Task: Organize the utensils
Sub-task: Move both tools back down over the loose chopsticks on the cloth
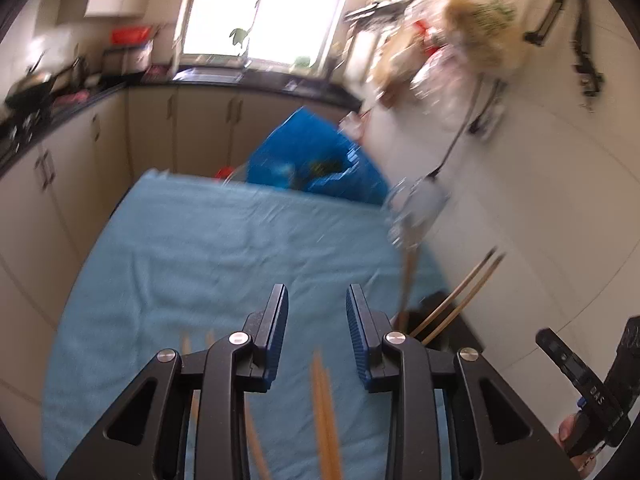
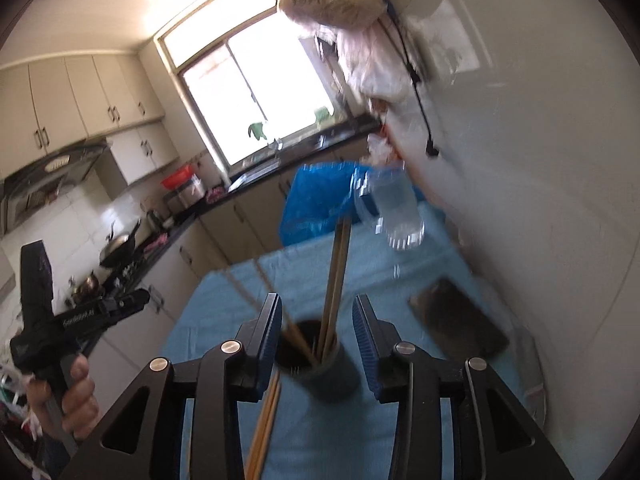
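Right wrist view: both hand-held grippers agape, empty; slim wooden chopsticks upright in dark cylindrical holder.

A table covered with light blue cloth carries a dark cylindrical holder, loose wooden chopsticks, a clear glass and a dark flat board.

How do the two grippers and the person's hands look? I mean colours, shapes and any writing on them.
Both the left gripper and the right gripper have black angular linkage arms with cut-out windows, silver round pivot pins and blue ribbed pads on the fingers. White lettering marks the black handles. The left hand is bare; no sleeve shows.
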Tool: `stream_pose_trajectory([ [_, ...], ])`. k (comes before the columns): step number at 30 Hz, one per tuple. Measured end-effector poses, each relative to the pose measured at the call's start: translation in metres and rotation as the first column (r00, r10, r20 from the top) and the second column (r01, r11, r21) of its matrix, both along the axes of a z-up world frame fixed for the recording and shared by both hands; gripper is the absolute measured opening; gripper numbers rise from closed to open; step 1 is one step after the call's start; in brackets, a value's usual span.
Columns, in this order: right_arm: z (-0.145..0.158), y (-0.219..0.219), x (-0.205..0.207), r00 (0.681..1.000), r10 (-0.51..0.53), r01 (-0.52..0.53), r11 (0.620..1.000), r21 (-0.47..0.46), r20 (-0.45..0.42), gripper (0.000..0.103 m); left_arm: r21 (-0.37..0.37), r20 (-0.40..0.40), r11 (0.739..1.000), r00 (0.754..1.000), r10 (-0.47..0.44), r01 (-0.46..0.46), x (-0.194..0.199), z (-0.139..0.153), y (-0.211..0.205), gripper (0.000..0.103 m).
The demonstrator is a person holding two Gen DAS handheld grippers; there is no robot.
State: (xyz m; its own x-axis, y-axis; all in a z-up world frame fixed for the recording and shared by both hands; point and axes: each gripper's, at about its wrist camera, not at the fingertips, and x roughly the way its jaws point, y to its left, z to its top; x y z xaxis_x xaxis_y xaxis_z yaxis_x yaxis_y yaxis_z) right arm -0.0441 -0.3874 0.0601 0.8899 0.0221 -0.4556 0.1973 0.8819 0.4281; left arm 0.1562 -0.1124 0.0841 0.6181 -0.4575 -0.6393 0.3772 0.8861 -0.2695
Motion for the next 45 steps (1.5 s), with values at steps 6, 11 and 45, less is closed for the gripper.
stream_pose_trajectory([
  [6,-0.049,0.026,-0.001,0.99,0.067,-0.063,0.997,0.035,-0.121,0.04,0.051,-0.203,0.998,0.978,0.039,-0.029,0.022,-0.071,0.028,0.028],
  [11,-0.057,0.038,0.001,0.984,0.1,-0.095,0.995,0.04,-0.147,0.04,0.073,-0.338,0.997,0.941,0.031,-0.006,0.048,-0.117,0.02,0.025],
  [45,-0.126,0.153,0.131,0.843,0.301,-0.34,0.94,-0.006,-0.446,0.023,0.091,-0.364,0.996,0.93,0.051,-0.019,0.023,-0.151,0.058,0.007],
])
